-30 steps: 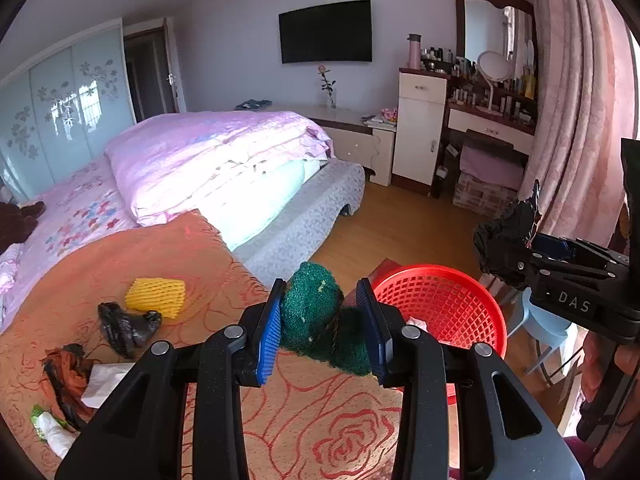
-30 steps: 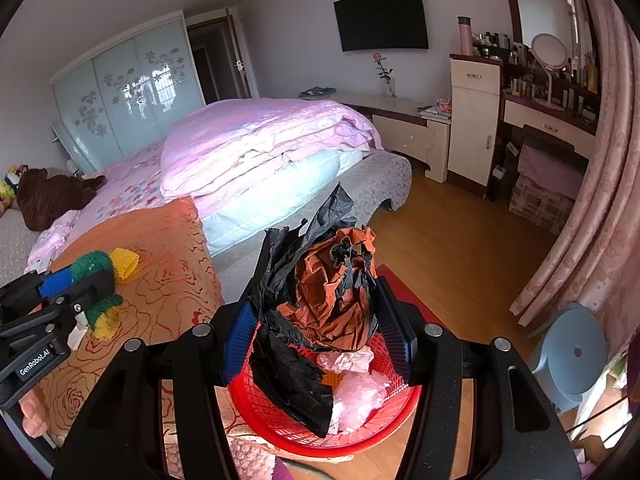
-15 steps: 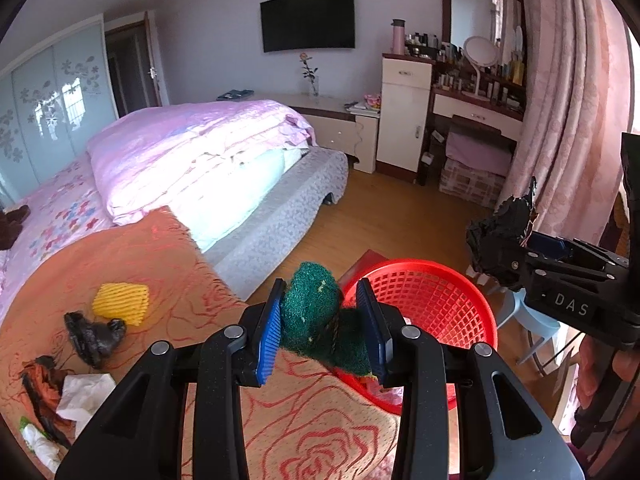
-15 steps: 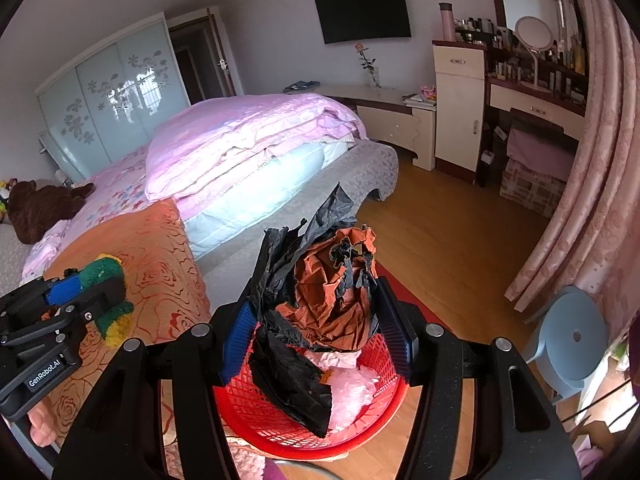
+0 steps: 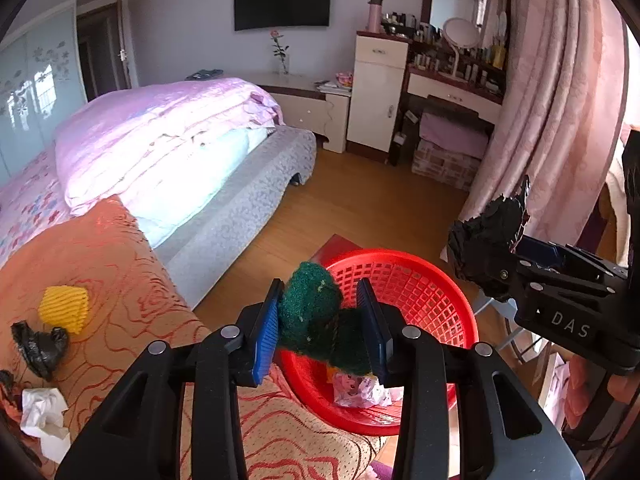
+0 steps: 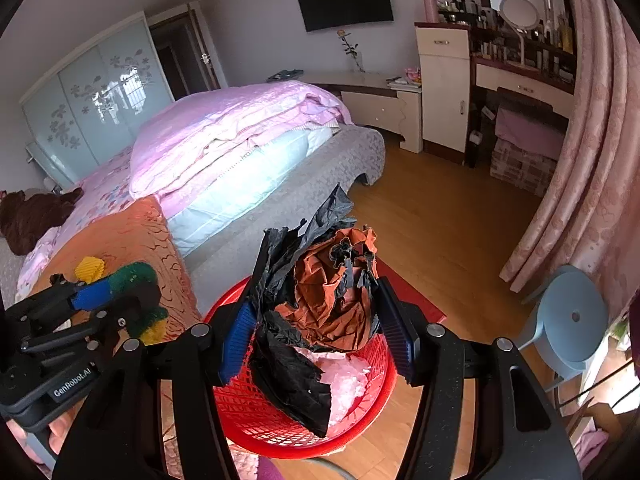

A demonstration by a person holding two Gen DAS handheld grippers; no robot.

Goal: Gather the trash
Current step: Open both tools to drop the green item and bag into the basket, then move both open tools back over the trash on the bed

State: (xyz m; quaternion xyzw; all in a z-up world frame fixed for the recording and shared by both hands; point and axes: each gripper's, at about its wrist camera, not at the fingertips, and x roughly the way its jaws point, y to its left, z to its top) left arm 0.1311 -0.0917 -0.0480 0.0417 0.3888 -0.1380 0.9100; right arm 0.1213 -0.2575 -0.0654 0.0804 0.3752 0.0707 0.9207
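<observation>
The basket (image 5: 420, 292) sits on the floor (image 5: 380, 208) just beside the bed (image 5: 224, 216). Paper scraps (image 5: 360, 390) lie in it. On the bed, left of the basket, lie a net (image 5: 64, 308), a bag (image 5: 40, 346) and maybe a tissue (image 5: 42, 414).

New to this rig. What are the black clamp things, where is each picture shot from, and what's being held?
No robot arm here: a person carries a handheld two-finger gripper in each hand, and each has a fisheye camera looking forward along its fingers.

The left wrist view shows the left gripper closed on a green fuzzy scouring pad. The right gripper appears at that picture's right edge.

The right wrist view shows the right gripper closed on a crumpled black and brown plastic bag, hanging over the round red mesh plastic basket on the wooden floor. Pink and white wrappers already lie in it.

Left on the orange rose-patterned bedspread: a yellow foam net sleeve, a small black plastic bag and a crumpled white tissue.
</observation>
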